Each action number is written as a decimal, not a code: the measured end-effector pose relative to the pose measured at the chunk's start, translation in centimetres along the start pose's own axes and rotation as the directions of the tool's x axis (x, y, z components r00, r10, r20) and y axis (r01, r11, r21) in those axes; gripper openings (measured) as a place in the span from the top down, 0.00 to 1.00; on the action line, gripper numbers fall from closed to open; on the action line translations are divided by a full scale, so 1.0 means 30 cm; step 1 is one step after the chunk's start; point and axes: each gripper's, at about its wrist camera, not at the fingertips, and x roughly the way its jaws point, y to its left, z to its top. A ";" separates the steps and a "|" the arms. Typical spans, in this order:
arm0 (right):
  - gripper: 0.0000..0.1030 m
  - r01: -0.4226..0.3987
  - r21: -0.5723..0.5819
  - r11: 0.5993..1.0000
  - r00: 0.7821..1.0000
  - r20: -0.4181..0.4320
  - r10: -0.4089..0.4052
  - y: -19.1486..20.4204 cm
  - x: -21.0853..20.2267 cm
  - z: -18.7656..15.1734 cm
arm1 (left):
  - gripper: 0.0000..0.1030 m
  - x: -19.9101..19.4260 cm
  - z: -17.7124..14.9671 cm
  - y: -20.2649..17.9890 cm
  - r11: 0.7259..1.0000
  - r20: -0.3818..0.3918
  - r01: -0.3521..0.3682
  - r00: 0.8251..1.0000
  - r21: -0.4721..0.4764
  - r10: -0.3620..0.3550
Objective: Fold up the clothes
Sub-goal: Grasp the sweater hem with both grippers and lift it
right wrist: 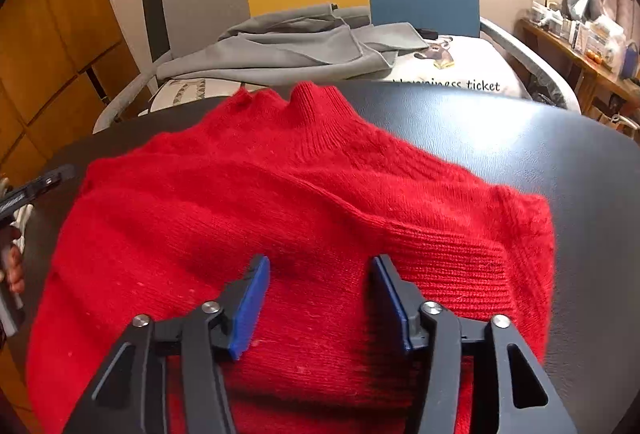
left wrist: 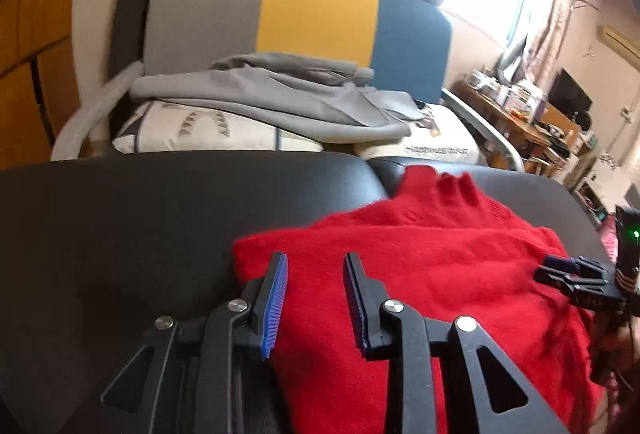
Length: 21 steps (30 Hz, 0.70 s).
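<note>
The left gripper (left wrist: 314, 270) hangs over the near left part of a red sweater (left wrist: 420, 274), jaws partly apart with nothing pinched between them. The right gripper (right wrist: 320, 266) stands wider — its blue pads (right wrist: 248, 310) also grip nothing, just above the knit. The sweater lies spread on a black table (right wrist: 520, 121), collar away. Behind it, a cushion (right wrist: 472, 73) reads "ticket" — the word before it is cut off.
</note>
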 end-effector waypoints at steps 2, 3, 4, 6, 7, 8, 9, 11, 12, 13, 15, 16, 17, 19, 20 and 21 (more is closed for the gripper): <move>0.41 -0.021 -0.007 1.000 1.000 0.002 0.021 0.007 -0.021 0.026 | 0.71 -0.006 0.021 -0.008 0.999 -0.016 0.047 0.999 -0.008 -0.047; 0.38 -0.032 -0.011 0.999 0.999 0.002 0.032 0.011 -0.031 0.039 | 0.71 -0.005 0.038 -0.008 0.997 -0.024 0.079 0.997 -0.018 -0.080; 0.36 -0.043 -0.014 0.999 0.999 0.003 0.043 0.014 -0.041 0.052 | 0.68 -0.007 0.053 -0.013 0.993 -0.028 0.113 0.993 -0.021 -0.113; 0.30 -0.133 0.026 0.991 0.991 0.004 0.133 -0.014 -0.053 0.102 | 0.64 0.013 0.103 -0.038 0.985 -0.049 0.170 0.984 0.011 -0.169; 0.27 -0.171 0.043 0.984 0.985 0.005 0.171 -0.029 -0.053 0.126 | 0.62 0.029 0.133 -0.054 0.979 -0.066 0.201 0.978 0.036 -0.198; 0.27 -0.216 0.071 0.974 0.976 0.005 0.217 -0.050 -0.045 0.158 | 0.60 0.063 0.164 -0.072 0.971 -0.095 0.232 0.969 0.053 -0.226; 0.26 -0.261 0.099 0.960 0.965 0.007 0.262 -0.073 -0.036 0.190 | 0.59 0.099 0.195 -0.090 0.962 -0.126 0.263 0.959 0.068 -0.253; 0.26 -0.316 0.144 0.938 0.947 -0.015 0.322 -0.114 0.014 0.268 | 0.58 0.179 0.246 -0.132 0.956 -0.156 0.267 0.956 0.124 -0.247; 0.26 -0.302 0.146 0.942 0.951 -0.030 0.309 -0.123 0.038 0.296 | 0.58 0.228 0.265 -0.149 0.947 -0.187 0.285 0.948 0.145 -0.257; 0.26 -0.286 0.136 0.948 0.954 -0.046 0.295 -0.132 0.066 0.325 | 0.58 0.278 0.284 -0.166 0.938 -0.218 0.305 0.939 0.165 -0.266; 0.27 -0.278 0.113 0.954 0.952 -0.098 0.289 -0.151 0.153 0.383 | 0.58 0.389 0.304 -0.202 0.914 -0.311 0.357 0.906 0.193 -0.287; 0.30 -0.275 0.109 0.955 0.950 -0.120 0.287 -0.160 0.188 0.401 | 0.58 0.422 0.308 -0.217 0.909 -0.324 0.351 0.906 0.222 -0.271; 0.33 -0.291 0.098 0.952 0.942 -0.145 0.303 -0.171 0.232 0.424 | 0.58 0.454 0.312 -0.232 0.904 -0.334 0.344 0.908 0.253 -0.252; 0.40 -0.309 0.081 0.948 0.931 -0.178 0.319 -0.184 0.289 0.444 | 0.58 0.522 0.317 -0.257 0.884 -0.371 0.366 0.895 0.291 -0.248; 0.42 -0.318 0.073 0.945 0.925 -0.194 0.326 -0.190 0.317 0.454 | 0.58 0.548 0.319 -0.259 0.880 -0.392 0.384 0.883 0.281 -0.259; 0.47 -0.319 0.059 0.946 0.923 -0.208 0.324 -0.193 0.339 0.458 | 0.58 0.574 0.321 -0.261 0.876 -0.412 0.400 0.870 0.270 -0.270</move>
